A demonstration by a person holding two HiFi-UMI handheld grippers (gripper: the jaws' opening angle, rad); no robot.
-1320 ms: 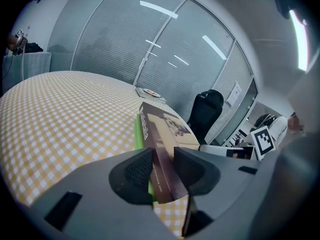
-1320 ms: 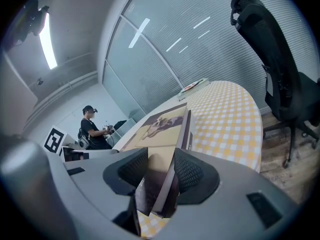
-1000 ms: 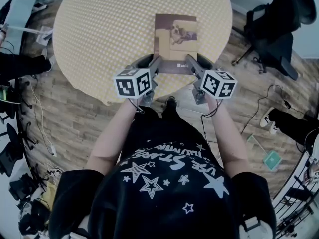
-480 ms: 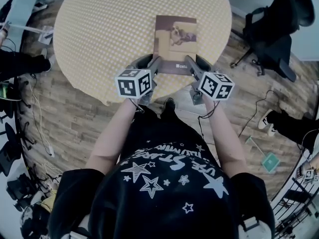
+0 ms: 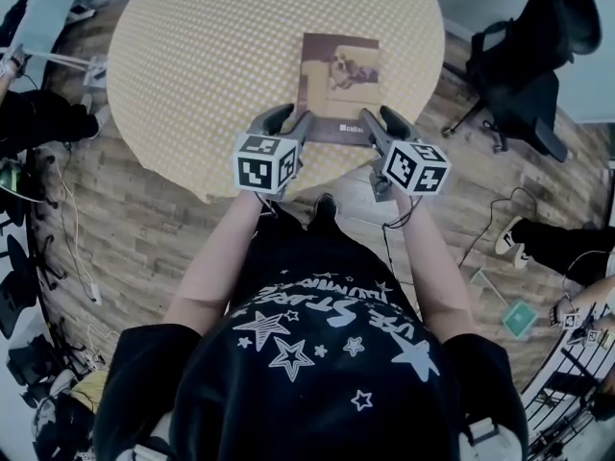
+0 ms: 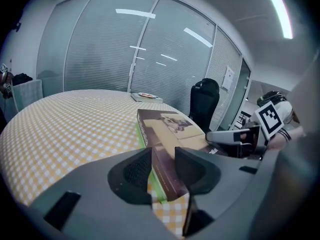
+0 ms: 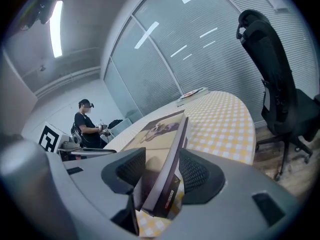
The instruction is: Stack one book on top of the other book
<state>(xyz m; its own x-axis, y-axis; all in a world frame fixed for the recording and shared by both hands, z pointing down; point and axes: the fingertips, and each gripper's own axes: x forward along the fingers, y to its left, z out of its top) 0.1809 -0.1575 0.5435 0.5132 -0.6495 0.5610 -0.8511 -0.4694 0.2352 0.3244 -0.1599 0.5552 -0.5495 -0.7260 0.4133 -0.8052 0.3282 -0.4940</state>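
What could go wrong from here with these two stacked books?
The fingers of the left gripper and right gripper have just been opening, with corners of the brown book between them; withdrawing crookedly may drag it off the green book.
The stack lies near the table edge and could fall.

A round table (image 5: 211, 56) with a yellow checked cloth fills the upper part of the view. On its near side lies 1 book (image 5: 342, 75) with a brown cover and a picture of a dog. The left gripper (image 5: 300, 129) is at the book's near left corner and the right gripper (image 5: 371, 131) is at its near right corner. The jaws of both have just been opening, each with its corner of the book between them. The left marker cube (image 5: 264, 161) and the right marker cube (image 5: 415, 166) hang over the table's near edge. Below them is the person's black T-shirt (image 5: 317, 373) with white stars. A black office chair (image 5: 524, 65) stands on the wooden floor (image 5: 144, 219) at the upper right. A flat teal thing (image 5: 525, 317) lies on the floor at the right.
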